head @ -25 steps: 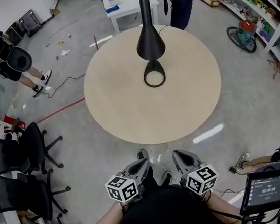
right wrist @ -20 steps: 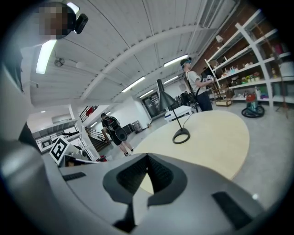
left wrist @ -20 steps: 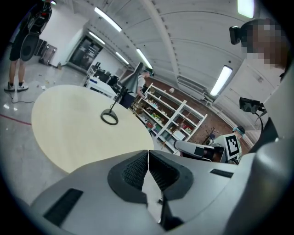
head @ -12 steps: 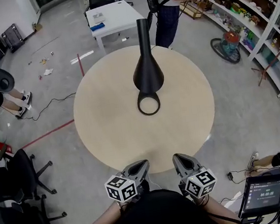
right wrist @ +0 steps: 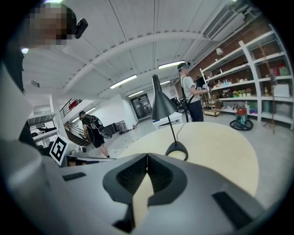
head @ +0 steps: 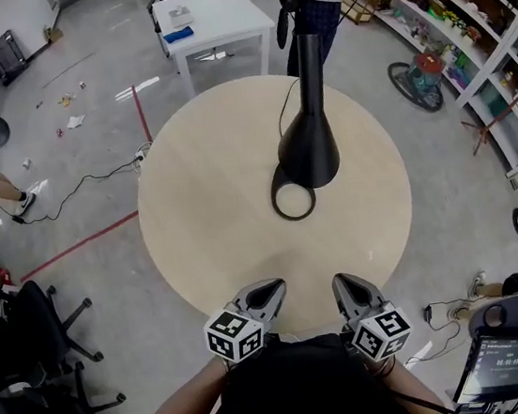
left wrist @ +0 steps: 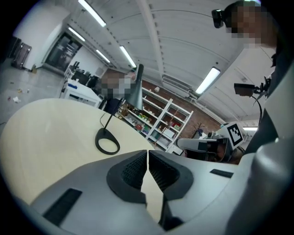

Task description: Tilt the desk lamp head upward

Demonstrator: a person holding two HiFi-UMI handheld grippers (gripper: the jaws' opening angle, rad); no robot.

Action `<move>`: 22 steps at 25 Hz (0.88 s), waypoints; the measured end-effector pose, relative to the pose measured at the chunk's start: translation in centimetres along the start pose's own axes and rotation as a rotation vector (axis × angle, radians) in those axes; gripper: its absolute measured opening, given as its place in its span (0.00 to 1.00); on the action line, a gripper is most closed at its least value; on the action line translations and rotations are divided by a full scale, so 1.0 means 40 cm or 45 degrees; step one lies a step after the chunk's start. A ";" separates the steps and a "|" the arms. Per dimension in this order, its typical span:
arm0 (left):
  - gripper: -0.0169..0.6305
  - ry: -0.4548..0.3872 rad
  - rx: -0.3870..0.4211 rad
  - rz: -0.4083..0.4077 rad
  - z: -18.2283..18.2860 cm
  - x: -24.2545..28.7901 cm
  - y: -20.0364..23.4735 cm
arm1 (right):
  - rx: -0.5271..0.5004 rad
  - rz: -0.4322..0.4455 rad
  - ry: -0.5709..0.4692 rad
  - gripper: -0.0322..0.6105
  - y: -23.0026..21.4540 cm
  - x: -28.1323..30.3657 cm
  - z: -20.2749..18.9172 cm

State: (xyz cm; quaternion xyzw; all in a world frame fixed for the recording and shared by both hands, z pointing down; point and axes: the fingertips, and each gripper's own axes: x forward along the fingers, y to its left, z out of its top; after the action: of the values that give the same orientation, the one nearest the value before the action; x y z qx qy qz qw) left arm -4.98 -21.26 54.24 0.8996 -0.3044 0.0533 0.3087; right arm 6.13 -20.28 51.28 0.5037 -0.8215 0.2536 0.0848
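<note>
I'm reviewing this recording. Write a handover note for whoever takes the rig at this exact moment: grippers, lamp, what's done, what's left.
Left gripper: shut, empty, at the near edge of the round table.
Right gripper: shut, empty, beside the left one.
Desk lamp: stands mid-table on its ring base, head facing down. Neither gripper touches it.
Done: nothing on the lamp.
Left: open a gripper, reach the head, grip it and tilt it upward.
</note>
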 end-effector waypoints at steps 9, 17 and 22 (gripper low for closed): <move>0.03 0.091 0.336 0.015 0.027 0.083 0.054 | -0.125 -0.117 -0.078 0.06 -0.081 0.072 0.115; 0.03 0.229 0.669 0.114 0.038 0.223 0.146 | -0.140 0.004 -0.230 0.07 -0.141 0.175 0.253; 0.14 0.381 0.755 0.095 0.001 0.356 0.203 | -0.008 0.177 -0.271 0.29 -0.151 0.250 0.298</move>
State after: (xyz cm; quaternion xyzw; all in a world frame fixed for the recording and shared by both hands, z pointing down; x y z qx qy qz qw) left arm 1.82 -33.70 62.50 0.9207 -0.2597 0.2822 0.0725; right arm 8.00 -36.30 47.00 0.4691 -0.8596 0.2016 -0.0190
